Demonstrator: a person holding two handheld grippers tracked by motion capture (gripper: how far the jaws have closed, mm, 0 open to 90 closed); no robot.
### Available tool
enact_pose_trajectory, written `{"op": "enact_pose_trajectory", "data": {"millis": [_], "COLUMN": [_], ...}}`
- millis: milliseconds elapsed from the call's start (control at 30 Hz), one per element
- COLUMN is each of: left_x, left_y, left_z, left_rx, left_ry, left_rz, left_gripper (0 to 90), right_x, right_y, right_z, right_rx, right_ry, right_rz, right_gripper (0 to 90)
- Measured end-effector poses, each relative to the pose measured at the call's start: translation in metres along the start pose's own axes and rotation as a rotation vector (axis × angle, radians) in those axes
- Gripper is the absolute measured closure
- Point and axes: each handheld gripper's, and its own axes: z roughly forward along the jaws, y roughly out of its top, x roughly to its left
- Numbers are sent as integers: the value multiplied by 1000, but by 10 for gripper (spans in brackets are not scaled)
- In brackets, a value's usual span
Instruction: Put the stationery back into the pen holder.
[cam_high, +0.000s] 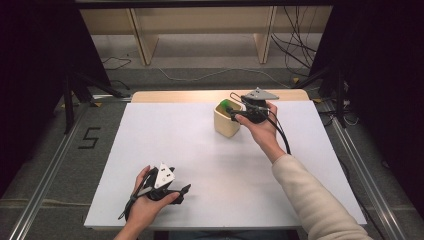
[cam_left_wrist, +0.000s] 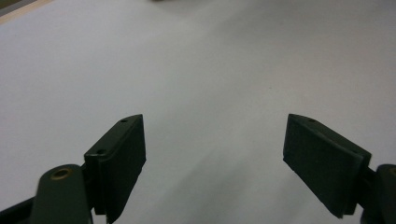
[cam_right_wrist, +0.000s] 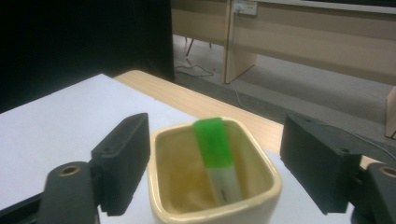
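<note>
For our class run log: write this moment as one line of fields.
right gripper: open, at cream cup | green-capped marker: leaning inside cup, released | left gripper: open, idle above white table

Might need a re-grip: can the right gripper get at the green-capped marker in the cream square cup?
Probably yes: the right gripper hangs at the cream square cup, jaws open, and the green-capped marker leans uncovered inside.

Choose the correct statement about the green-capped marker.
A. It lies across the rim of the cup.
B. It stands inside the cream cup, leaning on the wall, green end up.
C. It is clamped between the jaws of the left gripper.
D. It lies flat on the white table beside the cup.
B: the right gripper view shows the marker inside the cream cup, green end up against the far wall, with the right gripper open around the cup.
</note>
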Motion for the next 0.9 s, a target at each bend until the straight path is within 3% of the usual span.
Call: {"op": "enact_pose_trajectory", "data": {"millis": [333,900], "left_x": [0,-1], "left_y": [0,0], "left_z": [0,0], "left_rx": [2,2], "left_ry": [1,3], "left_rz": [0,0], "left_gripper": [210,210], "right_x": [-6,-3], "right_y": [-8,-12], "right_z": [-17,-43], "right_rx": [38,23], "right_ry": [6,26], "right_rz": [-4,-36], "right_gripper": [189,184]}}
